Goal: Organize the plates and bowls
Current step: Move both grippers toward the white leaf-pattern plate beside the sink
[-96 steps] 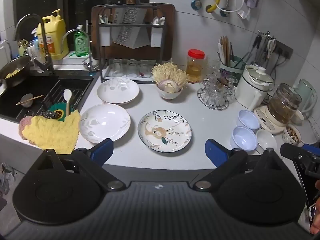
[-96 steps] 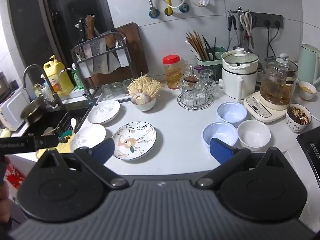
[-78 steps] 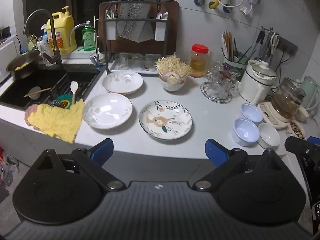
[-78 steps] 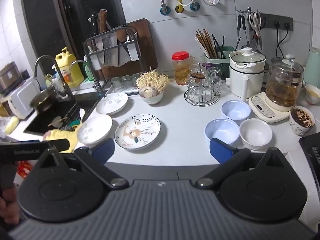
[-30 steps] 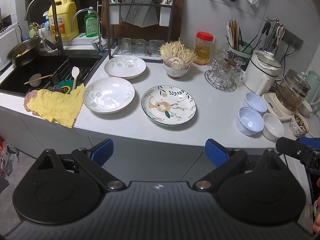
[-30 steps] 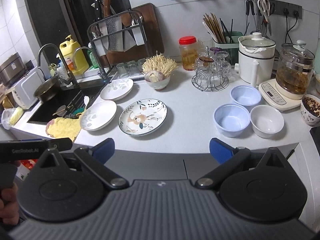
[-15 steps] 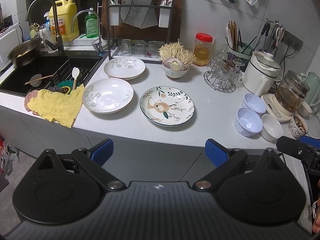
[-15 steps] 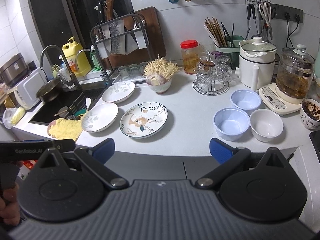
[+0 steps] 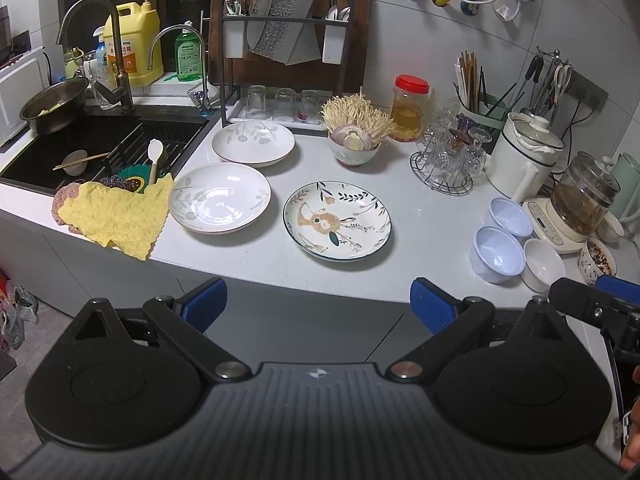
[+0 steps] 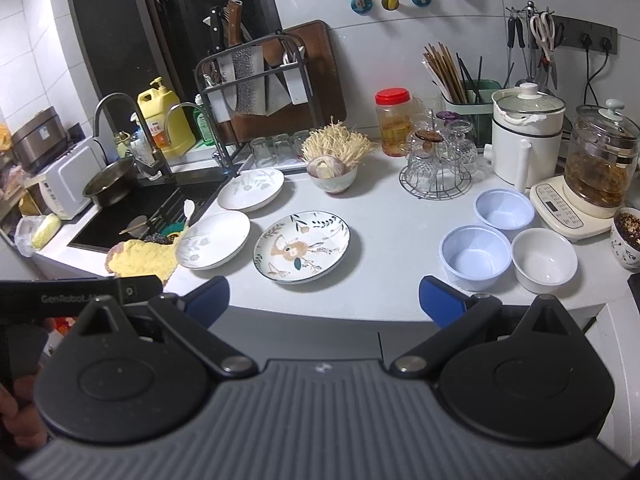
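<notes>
Plates sit in a loose cluster on the pale grey countertop: a patterned plate painted with a brown animal and dark leaves lies nearest the front edge, a white plate with faint grey leaves lies just to its left, and a second white plate of the same kind lies behind that one, in front of the knife rack. None of the three touches another. Well apart to the right, three bowls stand close together: two pale blue bowls and a white bowl, beside a glass kettle on its base.

Behind the plates a small bowl of enoki mushrooms stands near a red-lidded jar and a wire rack of glasses. A black sink lies at the left, and a yellow cloth hangs over the counter edge beside the nearer white plate. The walls are grey tile.

Both grippers hover in front of the counter, short of its edge. The left gripper has its blue-tipped jaws spread wide and holds nothing; the right gripper likewise stands wide and empty.
</notes>
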### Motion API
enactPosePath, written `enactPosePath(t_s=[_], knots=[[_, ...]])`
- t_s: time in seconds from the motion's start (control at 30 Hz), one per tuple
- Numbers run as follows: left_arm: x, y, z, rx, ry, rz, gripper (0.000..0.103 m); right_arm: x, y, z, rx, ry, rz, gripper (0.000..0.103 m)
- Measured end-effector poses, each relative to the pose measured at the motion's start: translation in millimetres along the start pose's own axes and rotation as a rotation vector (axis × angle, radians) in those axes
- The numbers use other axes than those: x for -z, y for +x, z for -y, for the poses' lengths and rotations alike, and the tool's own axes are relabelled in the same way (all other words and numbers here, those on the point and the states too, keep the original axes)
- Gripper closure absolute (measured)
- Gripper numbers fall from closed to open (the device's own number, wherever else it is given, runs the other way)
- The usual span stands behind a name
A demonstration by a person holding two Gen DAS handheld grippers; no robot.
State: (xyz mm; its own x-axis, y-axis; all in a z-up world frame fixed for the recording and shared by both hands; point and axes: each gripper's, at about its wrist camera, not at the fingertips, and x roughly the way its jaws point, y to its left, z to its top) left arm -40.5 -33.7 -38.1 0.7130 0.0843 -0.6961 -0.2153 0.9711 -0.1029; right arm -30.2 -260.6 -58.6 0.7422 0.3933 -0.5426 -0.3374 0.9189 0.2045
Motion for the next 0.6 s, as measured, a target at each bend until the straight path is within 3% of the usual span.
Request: enactPosePath(t_s=[0.3, 0.6], knots=[[-16.9, 16.9, -20.9, 0.0, -0.015, -0.006, 0.003, -10.0, 18.4, -12.2, -0.006, 0.01, 0.008, 0.0], [-54.4, 62.0, -63.0, 0.022, 0.017, -0.026, 0.003, -23.6, 65.0, -37.3, 0.019, 0.07, 0.001, 0.0]])
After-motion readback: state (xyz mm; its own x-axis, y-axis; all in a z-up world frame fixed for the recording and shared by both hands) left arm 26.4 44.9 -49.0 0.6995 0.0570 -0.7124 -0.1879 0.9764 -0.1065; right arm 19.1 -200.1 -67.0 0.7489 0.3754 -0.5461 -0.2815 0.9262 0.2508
